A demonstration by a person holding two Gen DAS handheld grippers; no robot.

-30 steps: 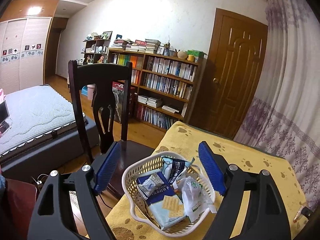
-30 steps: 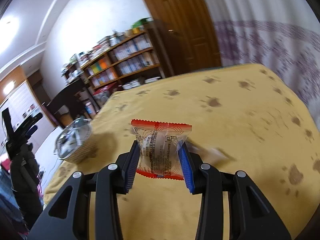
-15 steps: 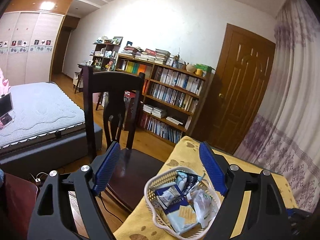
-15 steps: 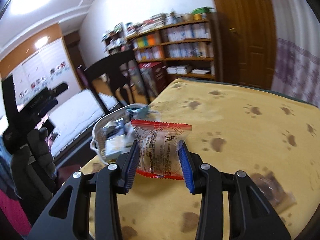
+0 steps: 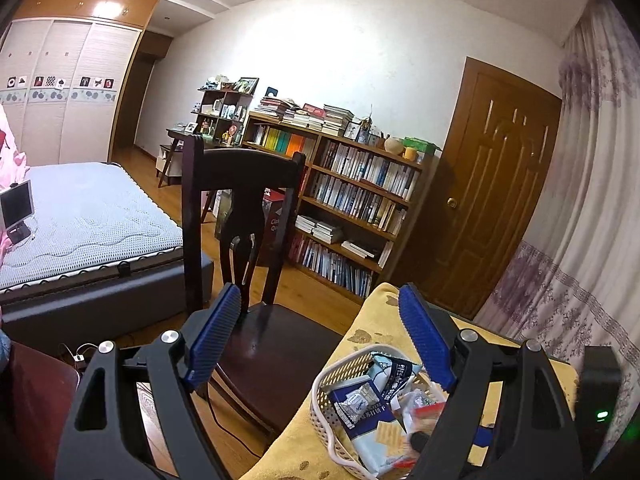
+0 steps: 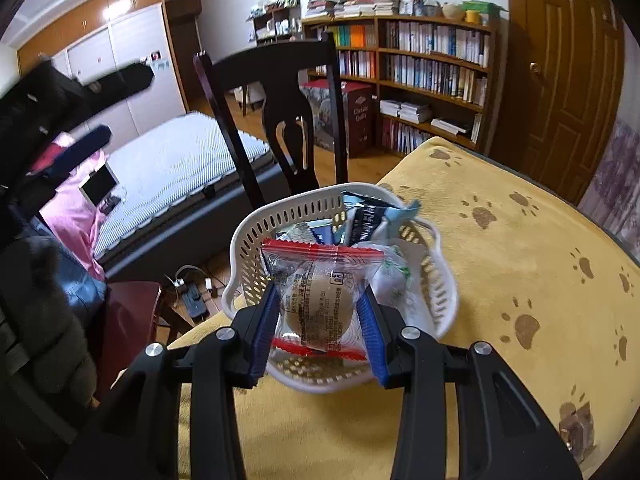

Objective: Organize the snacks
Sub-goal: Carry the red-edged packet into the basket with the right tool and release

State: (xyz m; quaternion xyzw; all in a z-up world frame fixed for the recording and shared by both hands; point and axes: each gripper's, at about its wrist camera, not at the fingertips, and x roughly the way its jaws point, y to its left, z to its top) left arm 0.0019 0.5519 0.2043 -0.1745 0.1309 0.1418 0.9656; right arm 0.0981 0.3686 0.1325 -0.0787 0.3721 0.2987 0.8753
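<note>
Basket crowded, tablecloth bare

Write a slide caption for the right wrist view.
Right hand-held gripper holds a red-edged snack packet over the white basket on a paw-print tablecloth.

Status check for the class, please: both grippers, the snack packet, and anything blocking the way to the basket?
Right gripper shut on red-edged snack packet, held above white basket. Left gripper open, empty, off to the side. Basket already holds packets; nothing blocks the drop.
</note>
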